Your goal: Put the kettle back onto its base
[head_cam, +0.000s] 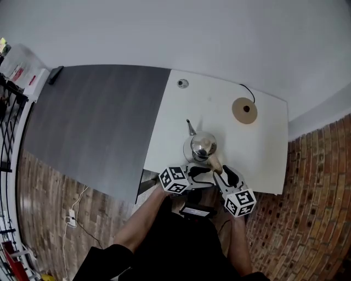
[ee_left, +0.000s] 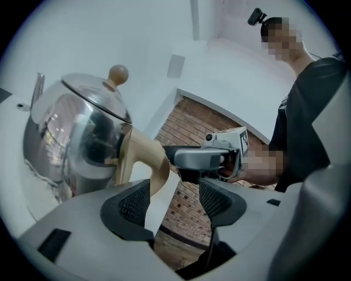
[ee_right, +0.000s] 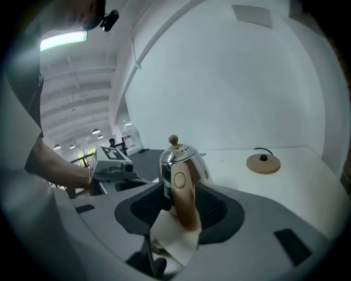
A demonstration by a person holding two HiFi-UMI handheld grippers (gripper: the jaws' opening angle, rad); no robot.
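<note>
With the kettle (head_cam: 201, 146) standing near the front edge of the table (head_cam: 263, 159), well apart from its base (head_cam: 244, 110), the left tongs (ee_left: 174, 200) and right tongs (ee_right: 178, 207) both gape, the right astride the handle (ee_right: 182, 186), so a shallow pinch could let it swing or tip

The person wears a black top (head_cam: 175, 249) whose sleeves leave the forearms bare. A small black camera (ee_left: 255, 16) sits on the head.

The left gripper (head_cam: 206, 173) and the right gripper (head_cam: 226, 172) look alike. Each has a broad, rounded shell of smooth light grey, with small dark rectangular insets (ee_right: 293, 245) set into its top. The pads (ee_left: 134, 204) are black and curved, with a fine mesh grain. At its near end each gripper carries a white cube (head_cam: 174, 179) printed with black square markers. Seen from the side, the right gripper has a slim grey housing (ee_left: 200, 158) with black trim beneath.
</note>
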